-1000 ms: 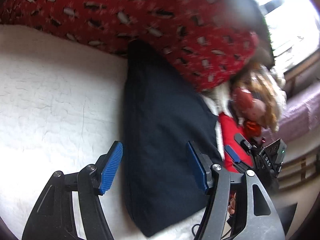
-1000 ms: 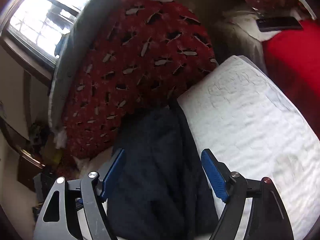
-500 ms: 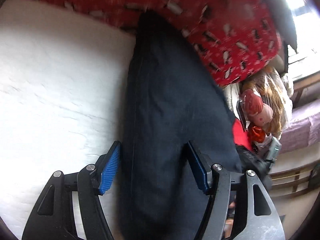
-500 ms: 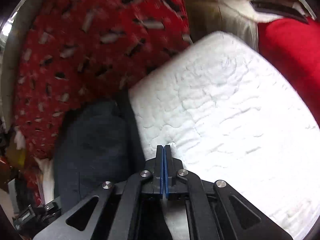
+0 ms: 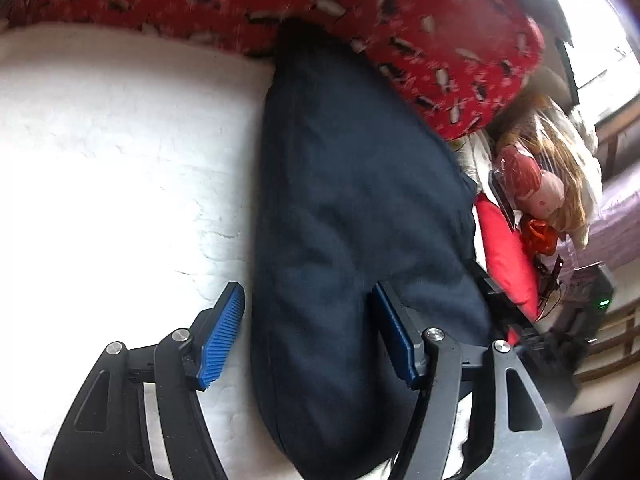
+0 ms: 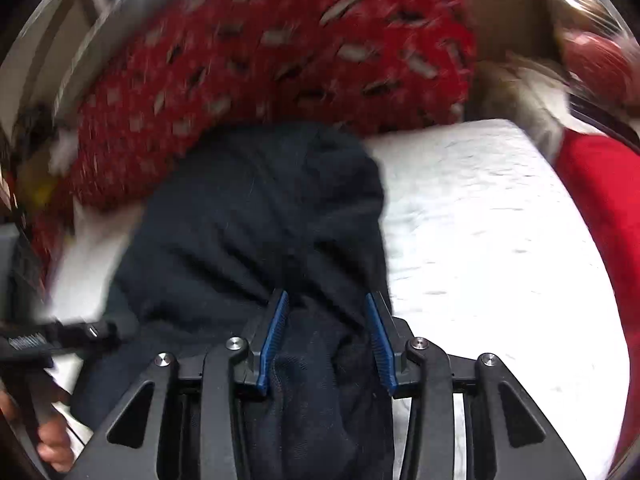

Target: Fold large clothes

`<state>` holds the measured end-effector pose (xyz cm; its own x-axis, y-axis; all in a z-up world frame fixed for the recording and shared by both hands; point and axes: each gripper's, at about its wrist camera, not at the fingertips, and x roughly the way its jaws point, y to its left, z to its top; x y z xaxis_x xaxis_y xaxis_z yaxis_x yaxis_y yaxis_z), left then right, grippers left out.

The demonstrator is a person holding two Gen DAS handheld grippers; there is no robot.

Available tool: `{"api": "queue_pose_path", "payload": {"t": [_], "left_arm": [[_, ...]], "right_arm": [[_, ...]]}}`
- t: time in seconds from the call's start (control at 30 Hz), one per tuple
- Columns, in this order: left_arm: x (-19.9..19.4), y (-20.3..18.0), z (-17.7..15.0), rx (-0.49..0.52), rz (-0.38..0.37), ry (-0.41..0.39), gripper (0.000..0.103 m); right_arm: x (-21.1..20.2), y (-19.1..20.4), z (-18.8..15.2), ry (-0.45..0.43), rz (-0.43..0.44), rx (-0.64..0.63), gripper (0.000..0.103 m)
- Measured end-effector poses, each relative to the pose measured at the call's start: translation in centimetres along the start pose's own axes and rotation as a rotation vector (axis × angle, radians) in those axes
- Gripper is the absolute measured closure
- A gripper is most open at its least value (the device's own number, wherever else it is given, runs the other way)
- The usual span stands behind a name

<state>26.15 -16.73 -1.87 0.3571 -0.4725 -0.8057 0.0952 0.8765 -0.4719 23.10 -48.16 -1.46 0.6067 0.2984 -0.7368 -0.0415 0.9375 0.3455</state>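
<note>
1. Beside the red patterned cushion [image 5: 400, 32], on the white mattress [image 5: 120, 160], your dark garment [image 5: 352, 208] lies folded long.
2. Your left gripper [image 5: 308, 336] stands wide, empty, astride its edge.
3. Your right gripper [image 6: 326, 340] has just been opening, cloth bunched between the jaws.
4. It is soft and limp; take the near end.

White quilted mattress [image 5: 120, 152], red patterned blanket [image 5: 400, 20], bright window [image 5: 596, 32] beyond

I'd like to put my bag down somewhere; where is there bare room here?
The white quilted surface beside the dark garment is bare, bordered by the red patterned blanket. Past the garment it is crowded: a doll, red cloth and gear.
</note>
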Motion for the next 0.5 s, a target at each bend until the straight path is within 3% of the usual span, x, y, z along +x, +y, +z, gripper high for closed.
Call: {"api": "queue_pose_path", "payload": {"t": [0.2, 0.3, 0.37, 0.5], "left_arm": [[-1.0, -1.7, -2.2, 0.095, 0.064, -0.017, 0.038], [-0.3, -1.7, -2.8, 0.089, 0.078, -0.006, 0.037], [0.2, -1.8, -2.9, 0.079, 0.076, 0.015, 0.037], [0.0, -1.9, -3.2, 0.091, 0.094, 0.003, 0.036]], "right_arm": [[-5.7, 1.4, -1.5, -0.111, 0.124, -0.042, 0.060], [-5.2, 1.7, -3.5, -0.062, 0.043, -0.128, 0.062], [-3.0, 1.3, -5.0, 0.029, -0.049, -0.177, 0.060], [-2.4, 0.4, -6.2, 0.030, -0.042, -0.146, 0.059]]}}
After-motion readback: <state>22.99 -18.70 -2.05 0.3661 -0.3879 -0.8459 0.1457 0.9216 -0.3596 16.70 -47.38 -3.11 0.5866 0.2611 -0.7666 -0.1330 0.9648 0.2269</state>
